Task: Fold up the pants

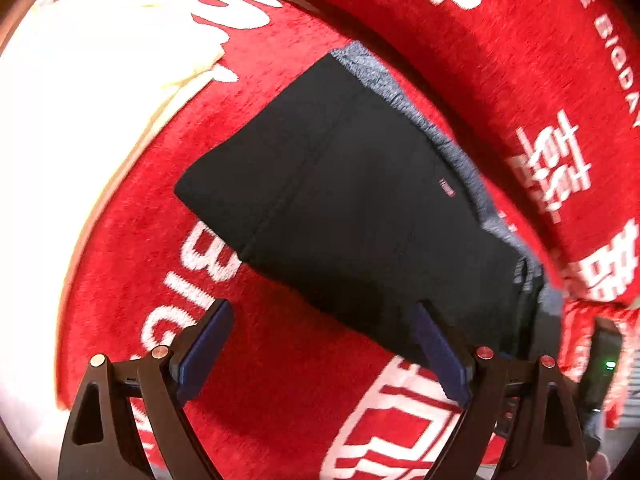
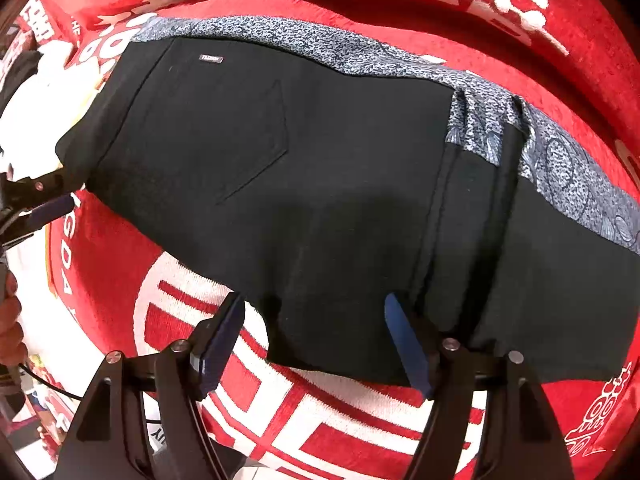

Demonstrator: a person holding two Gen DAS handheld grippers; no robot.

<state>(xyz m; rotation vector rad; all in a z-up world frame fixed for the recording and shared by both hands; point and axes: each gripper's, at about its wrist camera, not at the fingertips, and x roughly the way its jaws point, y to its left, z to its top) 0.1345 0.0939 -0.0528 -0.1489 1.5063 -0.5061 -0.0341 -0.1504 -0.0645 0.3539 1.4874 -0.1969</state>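
Black pants (image 1: 352,200) lie folded in a flat stack on the red seat cover (image 1: 280,360), with a small label near the waistband. A blue-grey patterned lining shows along the far edge (image 2: 360,52). In the right wrist view the pants (image 2: 300,184) show a back pocket seam and a fold ridge at the right. My left gripper (image 1: 320,320) is open and empty, just in front of the pants' near edge. My right gripper (image 2: 316,312) is open and empty over the near edge. The left gripper also shows at the left edge of the right wrist view (image 2: 44,204).
The red plush cover with white lettering (image 2: 280,420) spreads over the seat and the backrest (image 1: 480,40). A white cloth (image 1: 80,80) lies at the left. A dark device with a green light (image 1: 606,364) sits at the right edge.
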